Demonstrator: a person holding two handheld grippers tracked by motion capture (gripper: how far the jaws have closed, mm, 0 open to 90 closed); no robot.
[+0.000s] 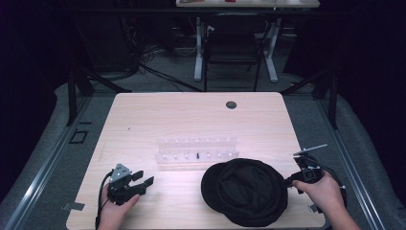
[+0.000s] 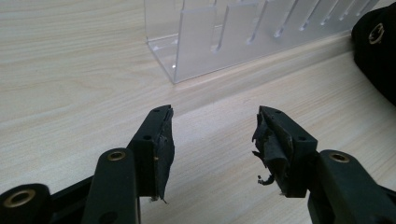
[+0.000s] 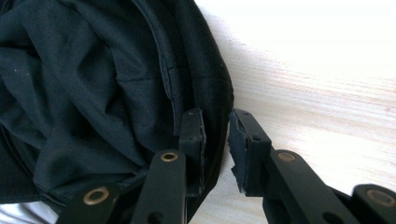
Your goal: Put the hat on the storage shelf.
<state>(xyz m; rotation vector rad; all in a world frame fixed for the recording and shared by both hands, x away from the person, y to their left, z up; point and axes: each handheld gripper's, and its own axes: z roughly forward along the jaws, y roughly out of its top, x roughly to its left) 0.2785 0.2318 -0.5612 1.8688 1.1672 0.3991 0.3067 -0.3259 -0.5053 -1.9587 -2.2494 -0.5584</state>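
The black cap [image 1: 245, 191] lies lower centre-right on the table [image 1: 158, 115], below the clear rack [image 1: 197, 152]. Right gripper [image 3: 216, 140] straddles the cap's rim, jaws narrowly parted, not yet clamped. Left gripper [image 1: 136, 181], lower left, stands wide open, holding nothing. Judged step: securing the rim; next calls for closing the jaws.

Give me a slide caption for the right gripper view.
Right gripper straddles the rim of a black cap lying on the pale wooden table, its jaws not quite closed.
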